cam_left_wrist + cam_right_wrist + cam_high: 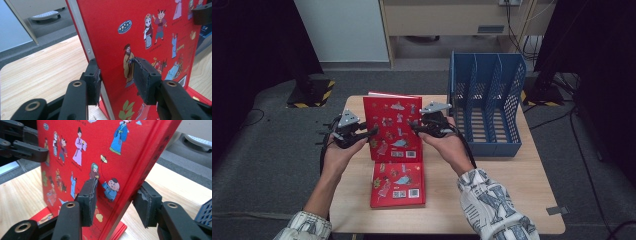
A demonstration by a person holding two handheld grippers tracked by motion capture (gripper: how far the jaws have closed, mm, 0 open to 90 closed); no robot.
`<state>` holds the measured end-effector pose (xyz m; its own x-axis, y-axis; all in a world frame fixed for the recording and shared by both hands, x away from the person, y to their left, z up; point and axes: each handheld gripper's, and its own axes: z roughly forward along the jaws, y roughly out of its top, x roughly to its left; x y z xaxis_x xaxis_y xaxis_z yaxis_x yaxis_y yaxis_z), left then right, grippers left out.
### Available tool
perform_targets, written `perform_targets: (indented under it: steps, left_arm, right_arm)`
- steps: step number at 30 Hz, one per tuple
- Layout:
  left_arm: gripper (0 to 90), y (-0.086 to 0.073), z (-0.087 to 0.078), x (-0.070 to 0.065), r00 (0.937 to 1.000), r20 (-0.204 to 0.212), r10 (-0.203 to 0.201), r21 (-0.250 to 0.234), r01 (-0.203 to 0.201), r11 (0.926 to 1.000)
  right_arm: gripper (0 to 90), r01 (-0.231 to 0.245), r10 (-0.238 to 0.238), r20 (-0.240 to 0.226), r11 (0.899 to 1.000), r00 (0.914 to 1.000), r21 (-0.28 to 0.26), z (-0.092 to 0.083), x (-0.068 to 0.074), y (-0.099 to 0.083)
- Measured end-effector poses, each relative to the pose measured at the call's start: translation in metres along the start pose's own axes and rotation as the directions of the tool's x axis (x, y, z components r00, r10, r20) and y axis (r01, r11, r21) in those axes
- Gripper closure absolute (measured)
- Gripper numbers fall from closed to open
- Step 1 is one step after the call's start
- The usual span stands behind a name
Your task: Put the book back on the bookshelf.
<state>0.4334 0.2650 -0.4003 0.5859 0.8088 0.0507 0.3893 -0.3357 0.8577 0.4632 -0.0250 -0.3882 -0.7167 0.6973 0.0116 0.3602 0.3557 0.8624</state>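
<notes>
A red picture book (392, 127) stands upright on the wooden table (512, 190), held between both grippers. My left gripper (369, 134) is shut on its left edge. In the left gripper view, one pad (93, 82) sits behind the cover (150, 32) and the other pad (145, 80) presses on the front. My right gripper (414, 127) straddles the spine side. In the right gripper view, one pad (87, 200) rests on the cover (100, 145), and the other pad (147, 205) stands just off the spine. A second red book (398, 185) lies flat in front.
A blue mesh file rack (487, 100) with upright dividers stands at the table's back right, close to my right gripper. Bare wood lies to the right of the flat book. The table's left edge is near my left hand.
</notes>
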Motion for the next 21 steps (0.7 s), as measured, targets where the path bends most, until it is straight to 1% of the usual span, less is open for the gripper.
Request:
perform_targets:
  steps: [5, 6, 7, 8, 10, 15, 18, 20, 21]
  left_arm:
    - [56.7, -0.004, -0.005, -0.001, 1.0, 0.003, 0.007, 0.004, -0.007, 1.0]
    - [56.4, -0.005, -0.006, -0.002, 0.9999, 0.002, 0.014, 0.008, -0.014, 0.9999]
    - [55.9, -0.005, -0.006, -0.003, 0.9999, 0.002, 0.017, 0.008, -0.017, 0.9998]
    - [55.5, -0.006, -0.007, -0.004, 0.9998, 0.001, 0.02, 0.01, -0.02, 0.9997]
    - [54.3, -0.008, -0.008, -0.004, 0.9998, 0.004, 0.017, 0.008, -0.017, 0.9998]
    - [50.8, -0.012, -0.01, -0.006, 1.0, 0.007, 0.005, -0.01, -0.005, 0.9999]
    - [48.3, -0.016, -0.011, -0.006, 1.0, 0.008, -0.002, -0.027, 0.003, 0.9996]
    - [48.1, -0.018, -0.011, -0.005, 0.9999, 0.01, -0.013, -0.039, 0.014, 0.9991]
    - [48.1, -0.018, -0.011, -0.005, 0.9998, 0.011, -0.015, -0.043, 0.015, 0.9989]
  right_arm:
    - [53.3, 0.009, -0.01, -0.03, 1.0, 0.9995, -0.02, -0.007, 0.007, -0.001]
    - [53.2, 0.007, -0.008, -0.031, 1.0, 0.9995, -0.022, -0.008, 0.008, -0.002]
    - [53.1, 0.018, -0.019, -0.044, 0.999, 0.9989, -0.032, -0.01, 0.01, -0.003]
    - [53.1, 0.015, -0.017, -0.049, 0.999, 0.9986, -0.033, -0.012, 0.011, -0.004]
    - [52.9, 0.027, -0.029, -0.064, 0.999, 0.9975, -0.041, -0.016, 0.016, -0.005]
    - [51.3, 0.051, -0.054, -0.088, 0.998, 0.9946, -0.04, -0.023, 0.025, -0.007]
    - [51.8, 0.051, -0.056, -0.11, 0.998, 0.9924, -0.045, -0.025, 0.026, -0.007]
    - [53.5, 0.053, -0.059, -0.116, 0.997, 0.9915, -0.05, -0.024, 0.026, -0.007]
    - [54.6, 0.055, -0.061, -0.111, 0.997, 0.992, -0.052, -0.024, 0.026, -0.007]
